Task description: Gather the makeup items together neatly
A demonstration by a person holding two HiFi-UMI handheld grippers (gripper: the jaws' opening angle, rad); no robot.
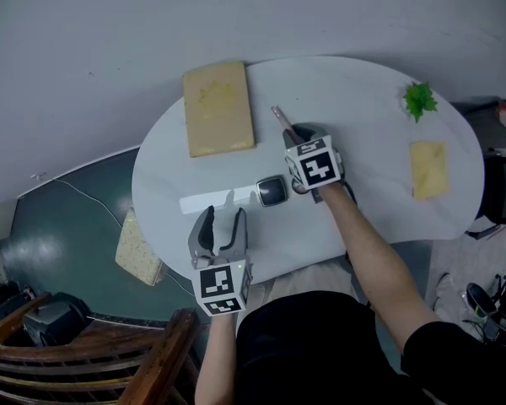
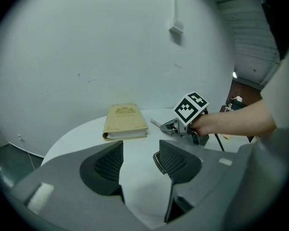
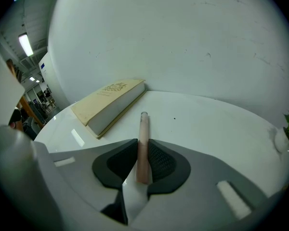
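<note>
A slim pink makeup pencil lies between the pads of my right gripper, which is shut on it. Its tip points toward the far wall. From the head view the pencil sticks out beyond the right gripper near the middle of the white table. A black compact rests on the table just left of that gripper. My left gripper hovers over the table's near edge, open, with nothing between its fingers. In the left gripper view, the left gripper faces the right gripper and the pencil.
A tan book lies flat at the table's far left. A small green plant and a yellow pad sit at the right end. A wooden chair stands below the near left edge. The wall is close behind the table.
</note>
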